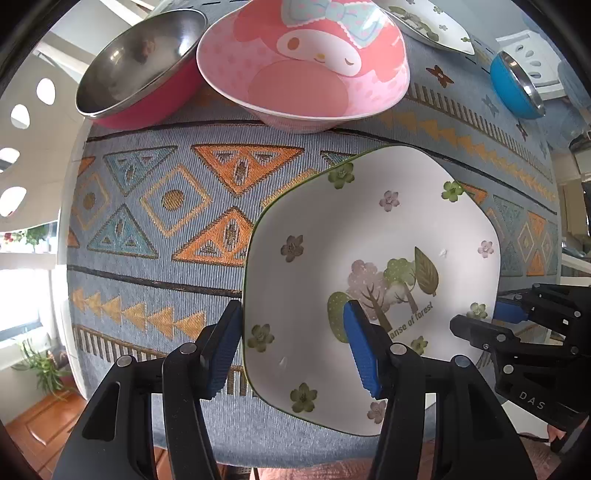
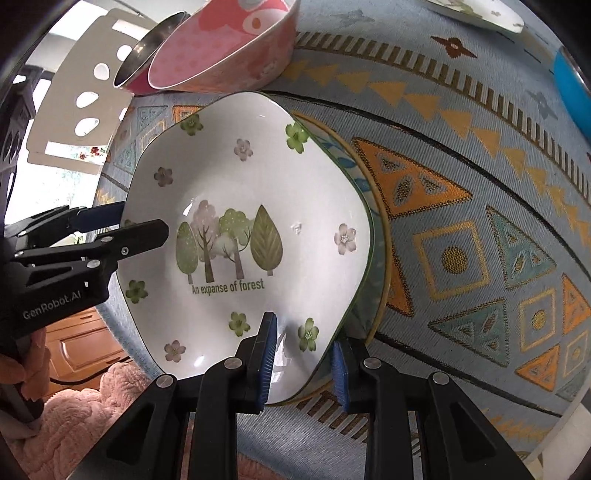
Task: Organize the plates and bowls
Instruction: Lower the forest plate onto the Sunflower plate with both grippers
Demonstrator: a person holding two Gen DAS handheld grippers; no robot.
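Nearest, the right gripper pinches the near rim of the white square ceramic plate printed with trees and small flowers; one blue pad lies on the plate's inner face, the other under the rim; the plate looks tilted, its right edge lying over a second dish with a blue and tan rim, of which only a sliver shows; whether the two rims touch all along I cannot tell.

At the plate's other side, the left gripper points down over the rim, jaws spread; its left pad stands just outside the plate's edge, its right pad over the printed trees; neither pad visibly presses the plate.

Below both, the table wears a grey-blue woven cloth with orange and teal triangles and diamonds; pink fuzzy fabric shows past the near table edge.

Farther back, a pink bowl with a cartoon rabbit face sits on the cloth, touching or just beside a steel-lined bowl with a red outside to its left; beyond them on the right, a second white floral plate; near the right edge of the table, a steel-lined bowl with a blue outside, well apart from the others.
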